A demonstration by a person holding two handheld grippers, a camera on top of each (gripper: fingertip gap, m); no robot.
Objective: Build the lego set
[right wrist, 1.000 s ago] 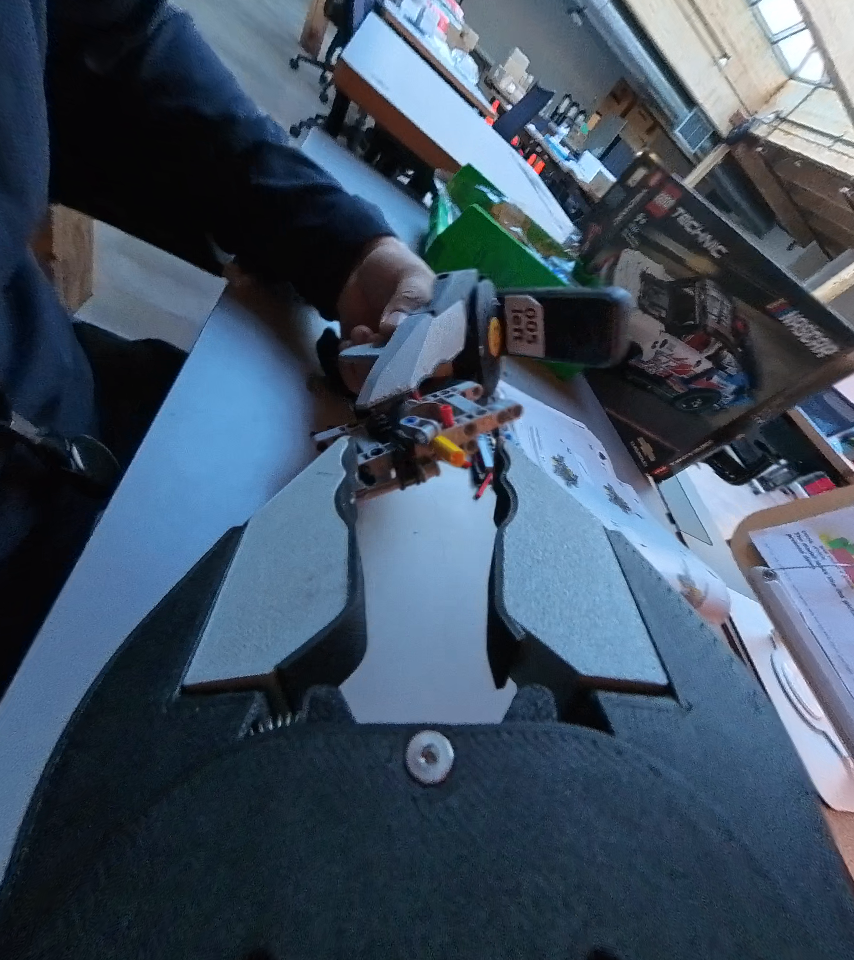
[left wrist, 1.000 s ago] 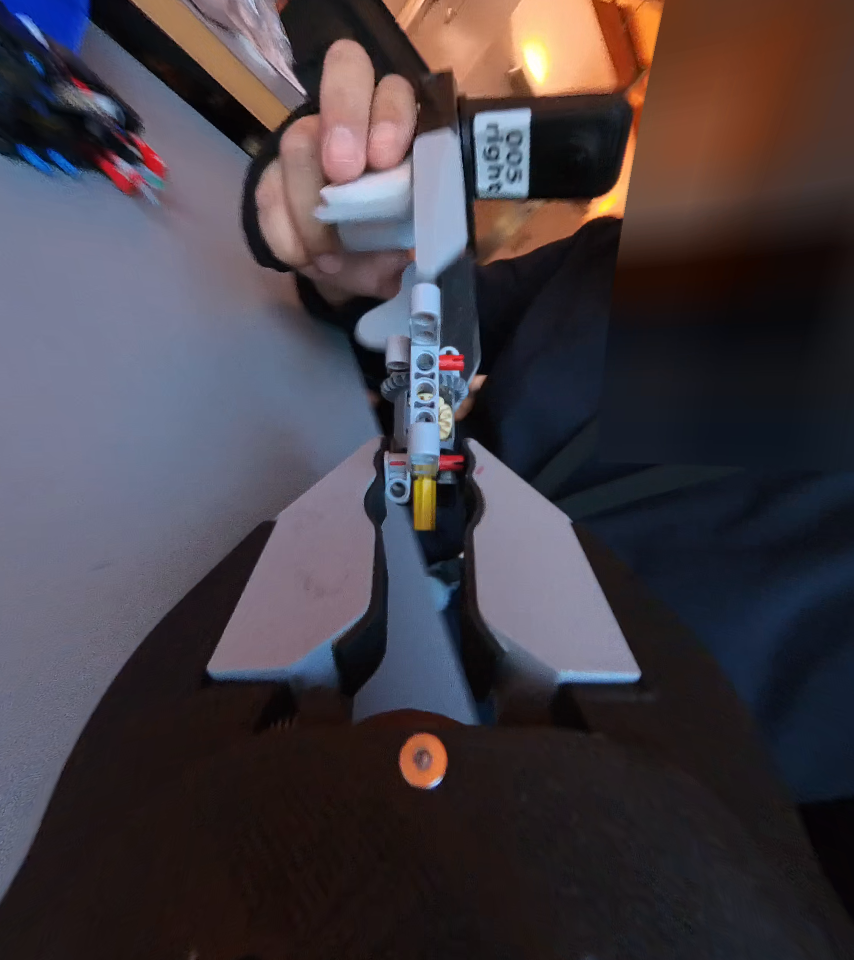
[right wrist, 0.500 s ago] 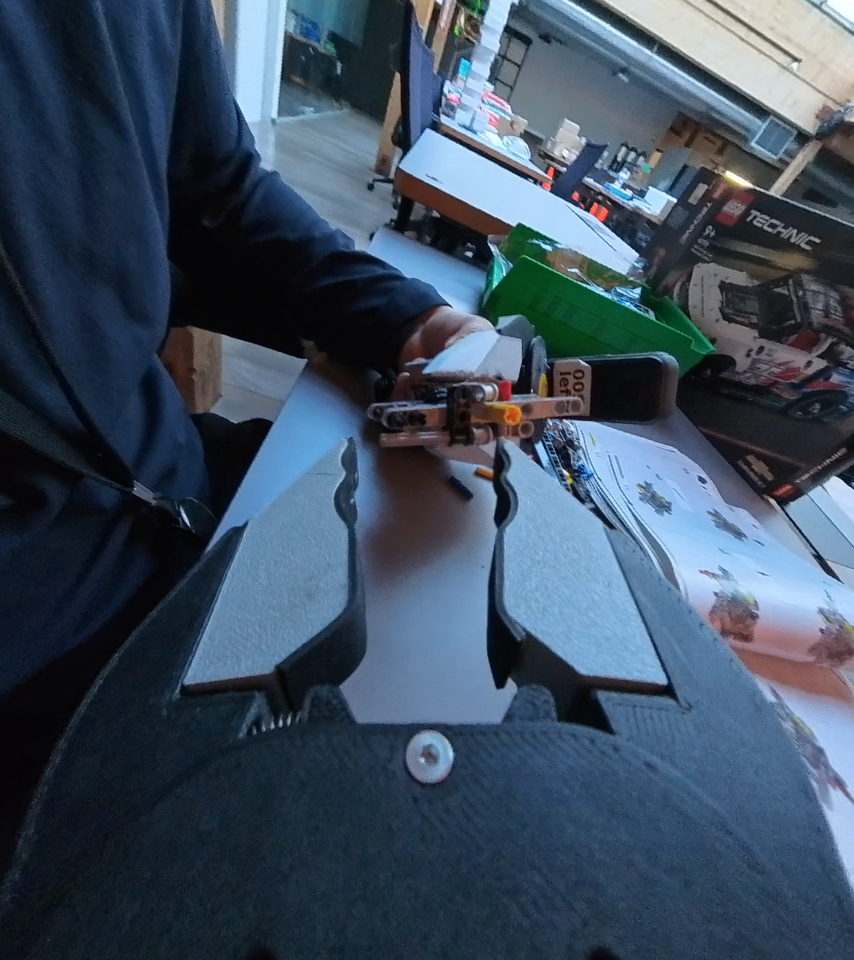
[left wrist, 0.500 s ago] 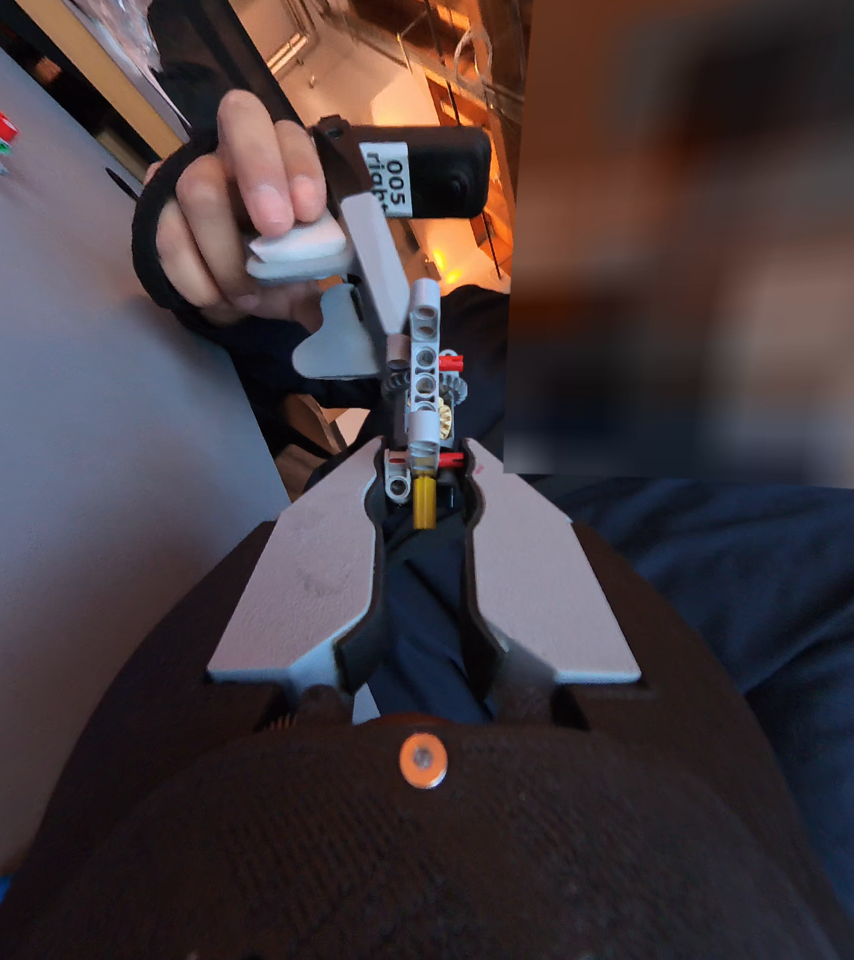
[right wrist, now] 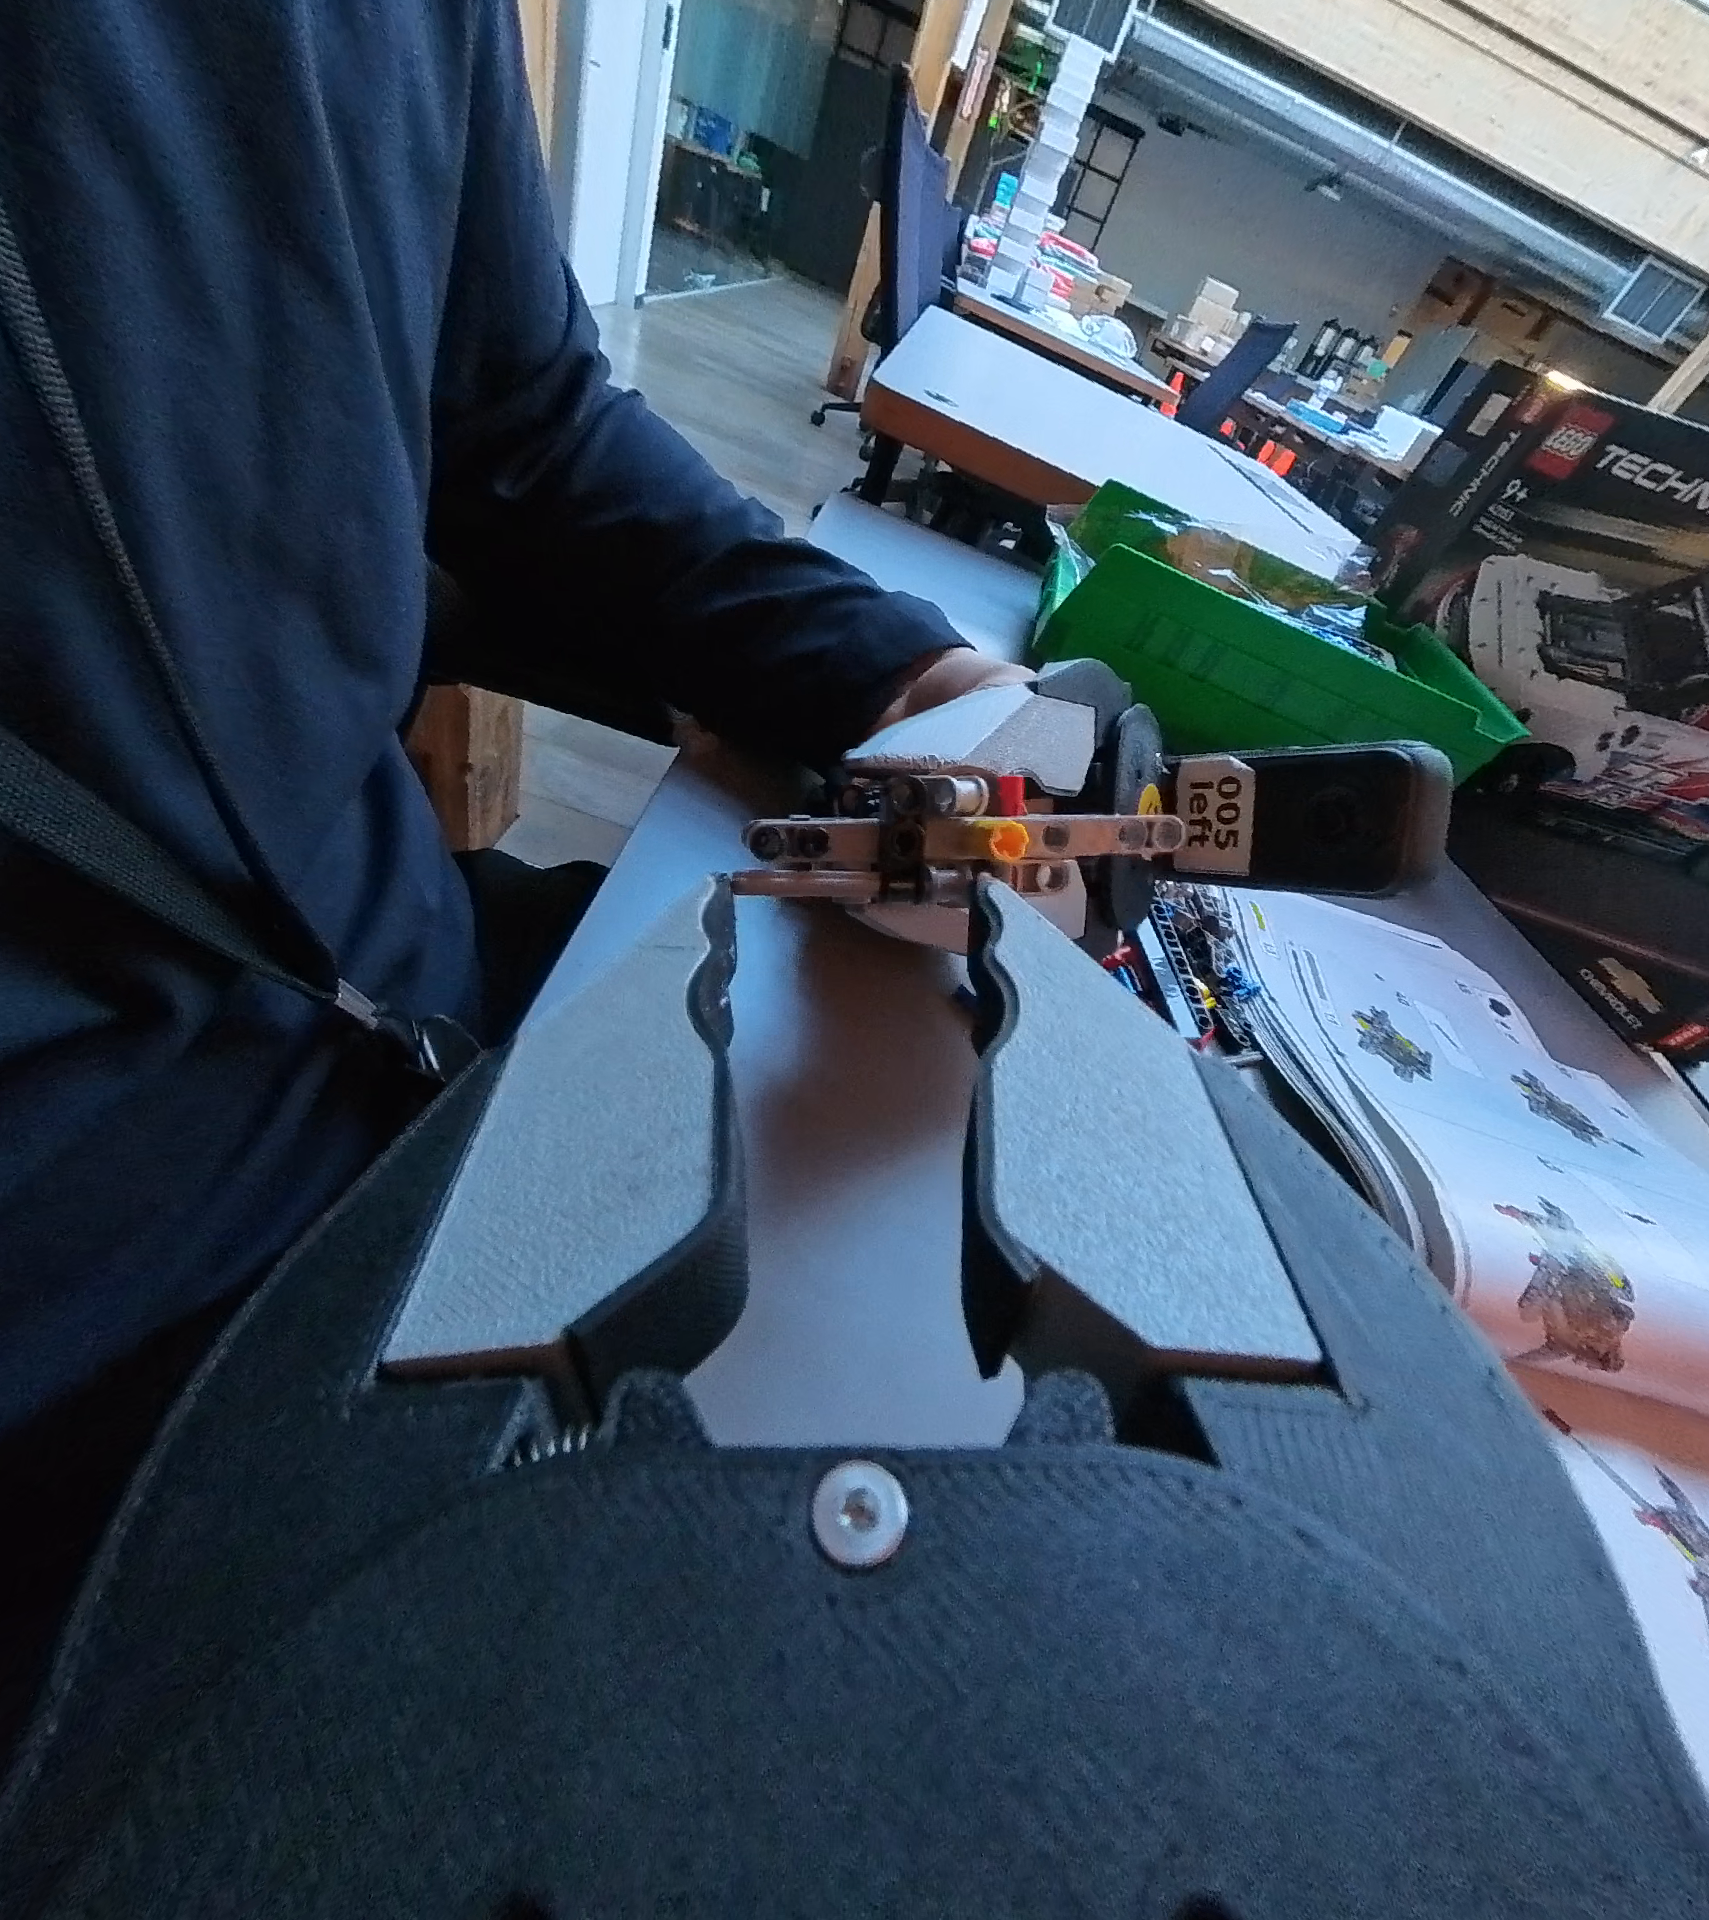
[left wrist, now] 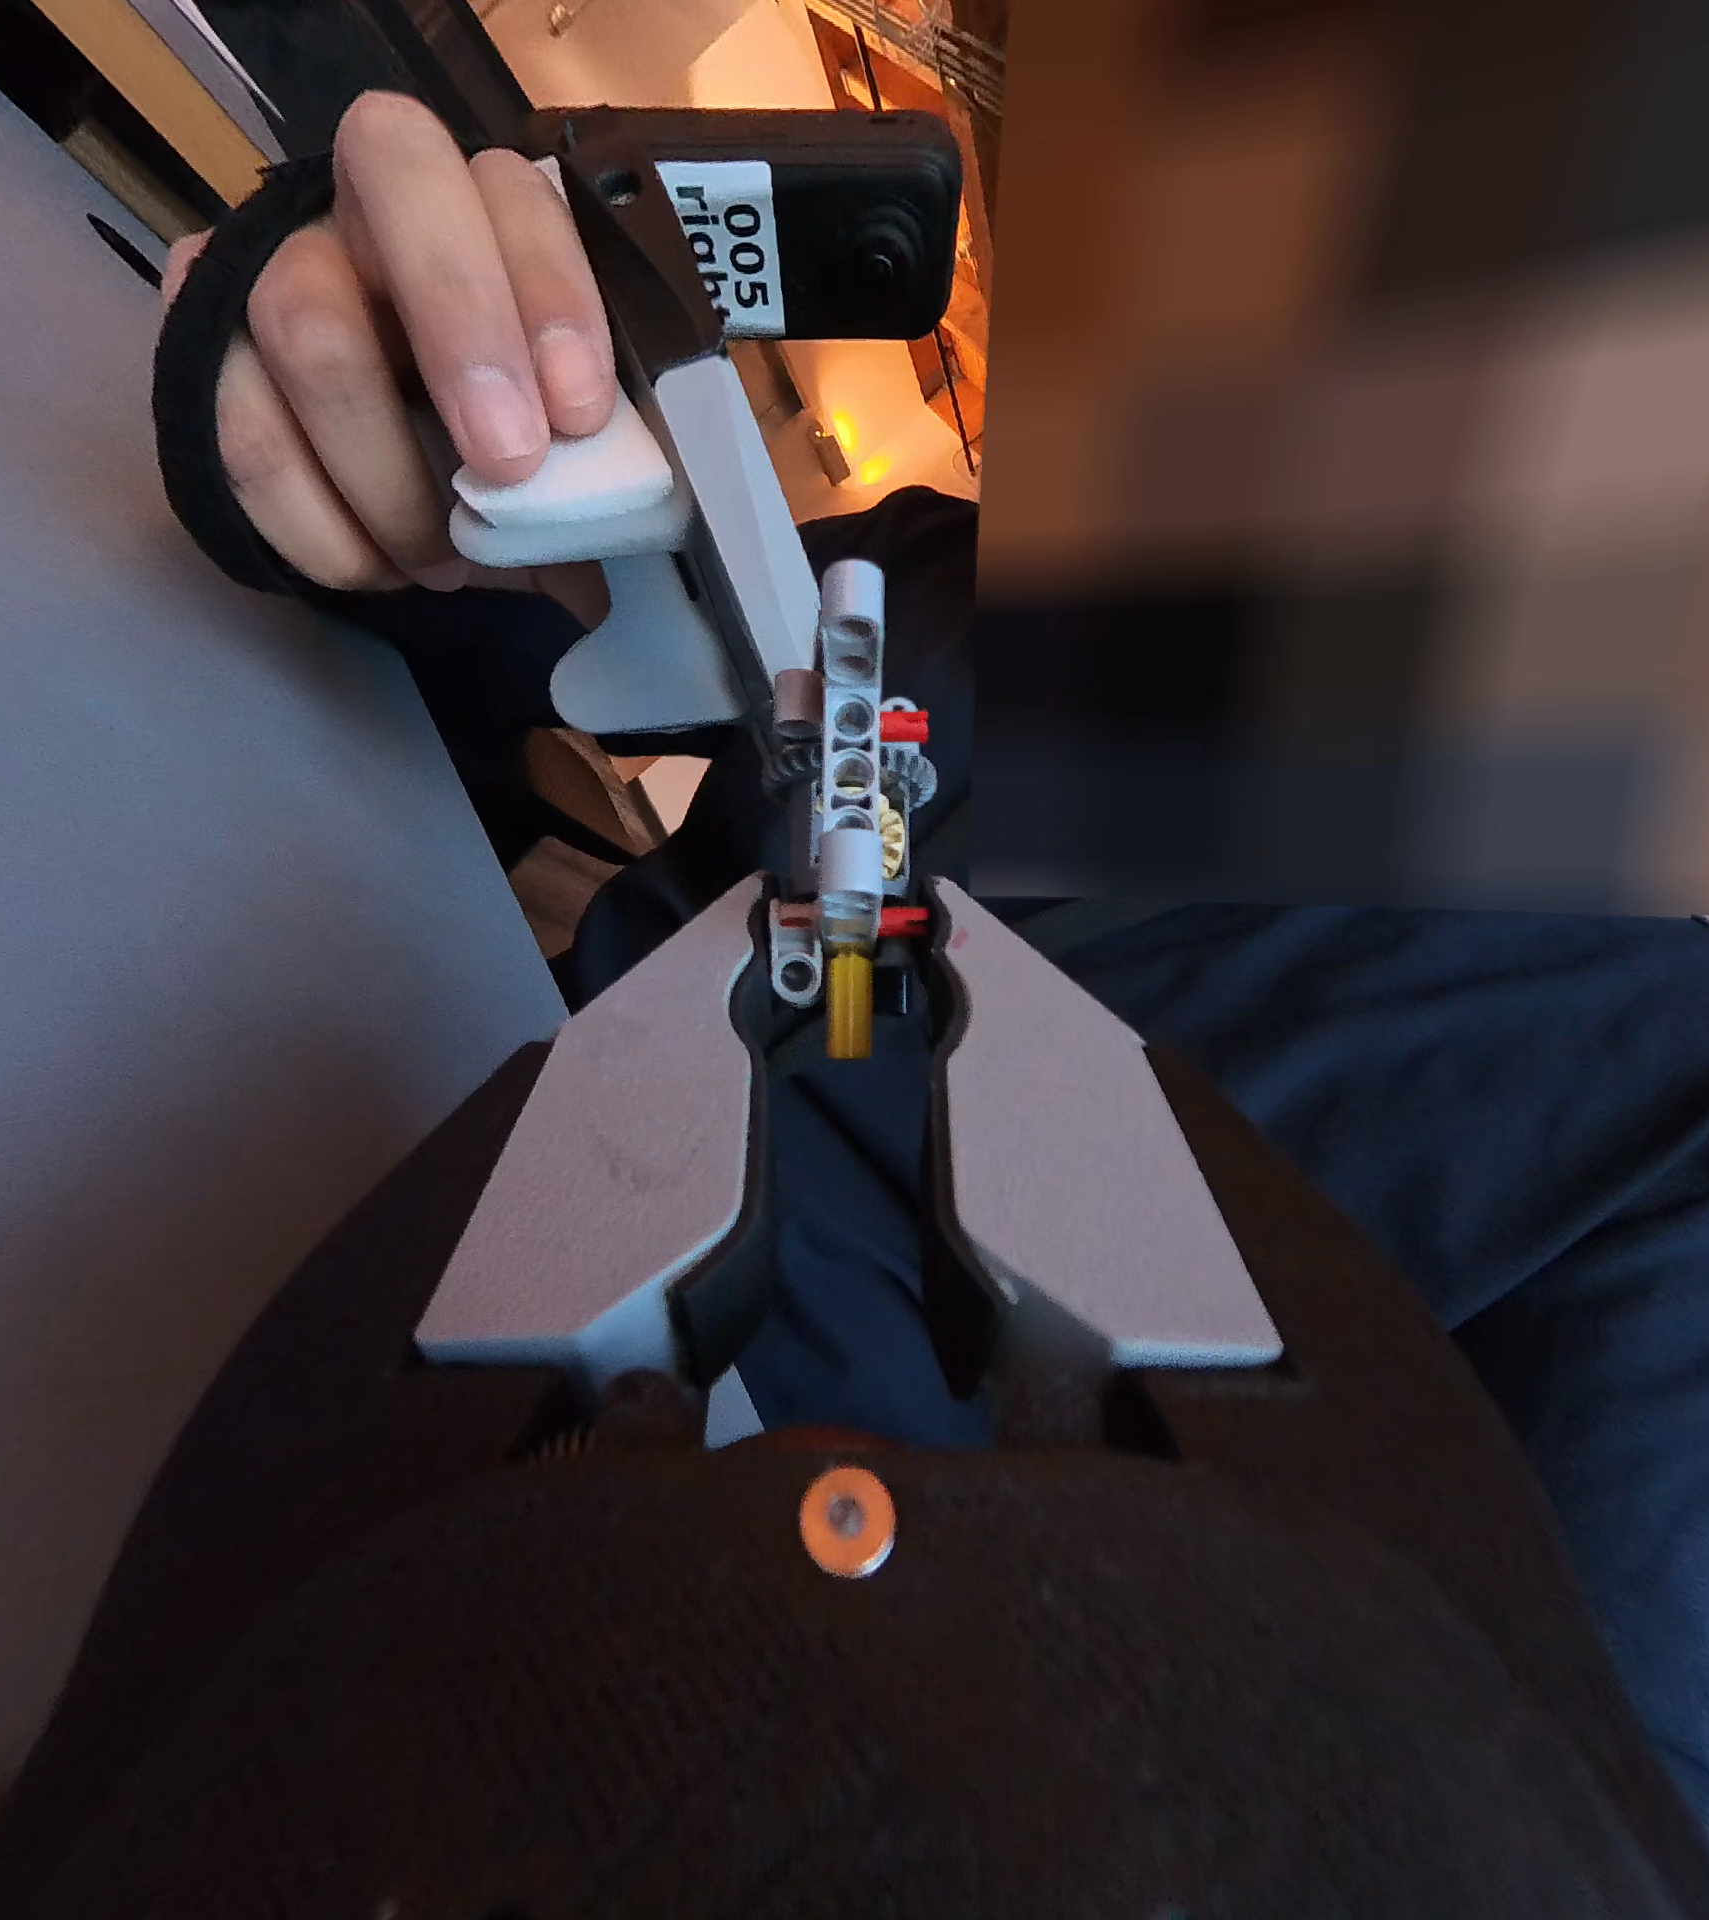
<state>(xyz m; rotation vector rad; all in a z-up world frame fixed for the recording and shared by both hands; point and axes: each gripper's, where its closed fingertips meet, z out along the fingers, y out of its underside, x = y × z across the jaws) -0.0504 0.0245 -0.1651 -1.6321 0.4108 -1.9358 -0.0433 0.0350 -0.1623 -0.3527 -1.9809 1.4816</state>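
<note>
Tabletop [right wrist: 834, 1195], pale grey, carrying everything below, with a person in a dark blue garment [right wrist: 206, 520] at its edge. Box [right wrist: 1608, 748], large and dark, showing a white race car, standing at the far side. Booklet [right wrist: 1452, 1101] of printed building steps, lying open just in front of the box. Bin [right wrist: 1245, 665], green, beyond the booklet and beside the box. Left hand-held gripper [left wrist: 850, 940], held above the person's lap just off the tabletop edge, its two fingers pinching the lower end of a brick assembly [left wrist: 852, 748], with the pads pressing in from either side. Right hand-held gripper [right wrist: 850, 904], gripped by a hand [left wrist: 362, 395] with a black strap, jaws spread with only tabletop showing between them. Its fingertips [right wrist: 720, 914] reach the nearer beam of the brick assembly, and from the left wrist view one tip lies against the assembly's side by a dark gear; no squeeze on it can be made out. The assembly itself is a light grey holed beam with cross-pieces, in the air between the two tools. Loose small pieces [right wrist: 1182, 956], multicoloured, lying heaped by the booklet. Yellow axle [left wrist: 848, 1003], sticking out of the assembly's clamped end. Tan gear [left wrist: 894, 831], beside the beam. Red pins [left wrist: 902, 724], projecting from its side.
</note>
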